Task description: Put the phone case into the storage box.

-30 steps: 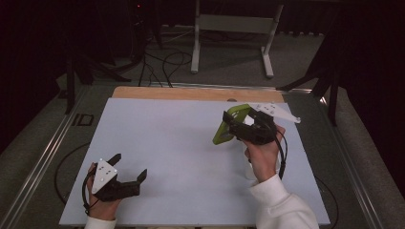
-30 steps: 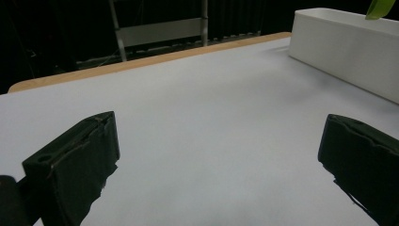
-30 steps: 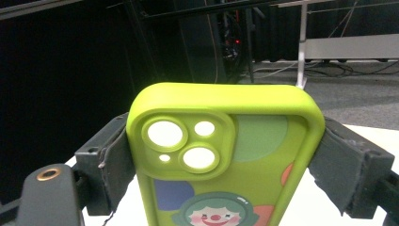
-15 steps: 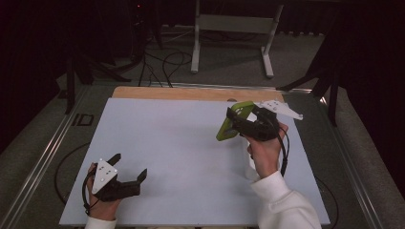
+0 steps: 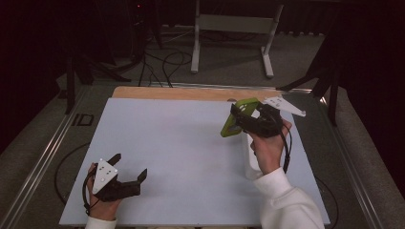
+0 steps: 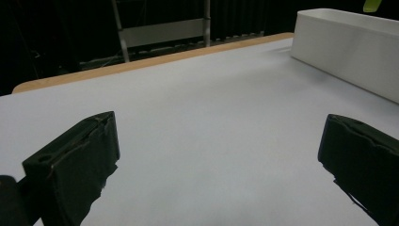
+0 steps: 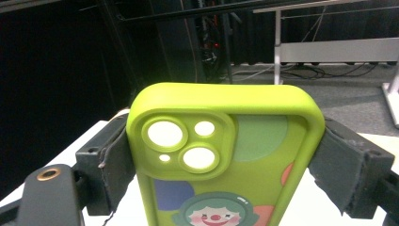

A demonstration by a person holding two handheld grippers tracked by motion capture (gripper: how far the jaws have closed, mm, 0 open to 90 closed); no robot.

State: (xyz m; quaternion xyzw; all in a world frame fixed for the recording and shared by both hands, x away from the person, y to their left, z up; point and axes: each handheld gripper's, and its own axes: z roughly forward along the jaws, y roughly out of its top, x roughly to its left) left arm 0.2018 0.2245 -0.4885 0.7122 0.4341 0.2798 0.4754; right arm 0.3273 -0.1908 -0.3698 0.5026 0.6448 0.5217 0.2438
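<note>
1. Phone case (image 7: 226, 155), green, is held above the table's (image 5: 191, 143) far right part, long axis tilted, camera-hole end up and away.
2. Right gripper (image 5: 241, 119) clamps its sides.
3. Left gripper (image 5: 128, 167) rests spread wide, holding nothing.

— What did your lime-green rubbery phone case (image 7: 226, 155) look like? 
— Matt and smooth, soft like silicone, gripped by your right gripper (image 7: 226, 165), whose black pads (image 7: 346, 172) had rough, frayed edges. 
— And your table? 
— A smooth matt pale sheet (image 5: 181, 143) lay over a wooden board edge (image 5: 191, 93); the white box (image 6: 348, 52) looked like matt plastic.
</note>
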